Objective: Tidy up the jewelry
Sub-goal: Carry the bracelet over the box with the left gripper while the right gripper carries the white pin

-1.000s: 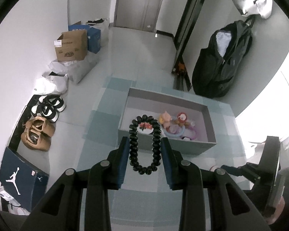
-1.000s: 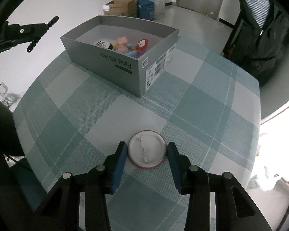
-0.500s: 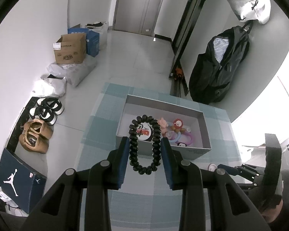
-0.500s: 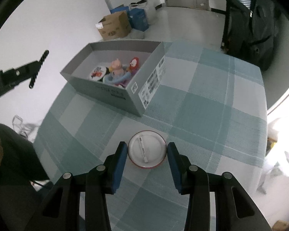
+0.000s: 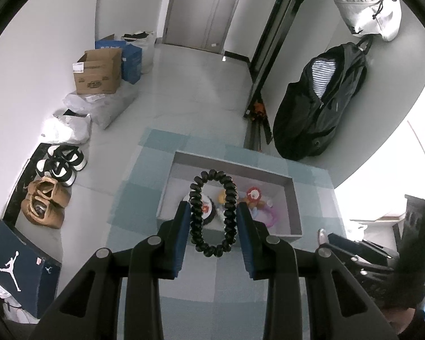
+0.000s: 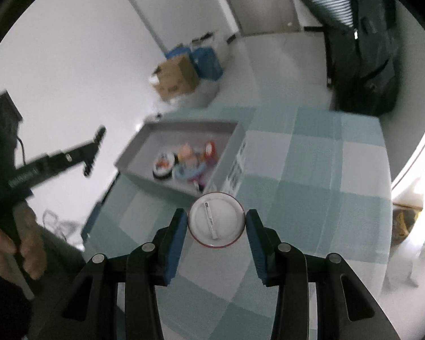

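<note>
Jaws of left gripper (image 5: 213, 223) are pinching a black bead bracelet (image 5: 213, 212) by its sides, hanging above the grey box (image 5: 295, 206); light, floppy. Right gripper (image 6: 216, 224) is clamping a round pin badge (image 6: 216, 220) at its rim: rigid, slippery.

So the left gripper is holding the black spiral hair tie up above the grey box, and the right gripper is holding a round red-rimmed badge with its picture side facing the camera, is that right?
Not quite. The badge in the right gripper shows its plain white back with the pin bar, not its picture side, as the right wrist view shows. The rest holds: the left gripper holds the black spiral hair tie above the grey box.
</note>
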`<state>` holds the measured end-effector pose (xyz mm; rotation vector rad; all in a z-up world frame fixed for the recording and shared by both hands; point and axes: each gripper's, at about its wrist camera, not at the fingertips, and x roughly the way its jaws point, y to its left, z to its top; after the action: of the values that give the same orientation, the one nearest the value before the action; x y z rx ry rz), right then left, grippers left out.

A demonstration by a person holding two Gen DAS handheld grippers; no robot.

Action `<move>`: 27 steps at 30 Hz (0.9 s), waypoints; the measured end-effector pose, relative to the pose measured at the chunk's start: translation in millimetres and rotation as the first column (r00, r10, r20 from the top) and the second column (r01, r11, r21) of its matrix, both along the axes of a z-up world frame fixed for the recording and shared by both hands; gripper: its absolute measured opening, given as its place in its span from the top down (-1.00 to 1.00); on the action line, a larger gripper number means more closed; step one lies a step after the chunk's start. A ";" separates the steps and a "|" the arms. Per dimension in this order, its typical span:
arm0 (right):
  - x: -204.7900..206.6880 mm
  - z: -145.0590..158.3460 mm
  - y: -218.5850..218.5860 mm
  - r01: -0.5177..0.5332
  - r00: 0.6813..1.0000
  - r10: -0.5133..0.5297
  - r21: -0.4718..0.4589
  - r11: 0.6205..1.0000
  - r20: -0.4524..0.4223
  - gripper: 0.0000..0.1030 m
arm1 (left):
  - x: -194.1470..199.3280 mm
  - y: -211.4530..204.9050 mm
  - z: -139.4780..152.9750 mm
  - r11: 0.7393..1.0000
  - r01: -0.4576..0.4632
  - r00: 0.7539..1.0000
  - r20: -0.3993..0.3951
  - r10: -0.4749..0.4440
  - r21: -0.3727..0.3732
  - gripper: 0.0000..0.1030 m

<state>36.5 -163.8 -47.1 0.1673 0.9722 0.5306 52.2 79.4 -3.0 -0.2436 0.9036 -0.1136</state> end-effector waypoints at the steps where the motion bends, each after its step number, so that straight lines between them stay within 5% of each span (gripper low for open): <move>1: 1.5 4.0 -2.9 0.011 1.000 -0.011 0.020 1.000 0.009 0.19 | 1.7 -1.4 0.3 1.000 0.002 1.000 0.000 -0.002 -0.003 0.46; 11: 24.8 42.2 2.6 0.008 0.998 -0.022 0.198 0.980 0.066 0.19 | 22.2 -11.4 -4.3 0.999 0.014 1.000 -0.018 -0.014 -0.029 0.46; 27: 91.1 47.4 56.8 -0.107 0.994 0.100 0.216 0.971 0.040 0.19 | 53.1 -13.5 -20.8 0.995 0.040 0.993 -0.104 -0.050 -0.089 0.46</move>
<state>127.6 -107.0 0.3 0.3053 0.8964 0.7342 105.3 65.9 -23.8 -0.3120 1.0113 -0.1832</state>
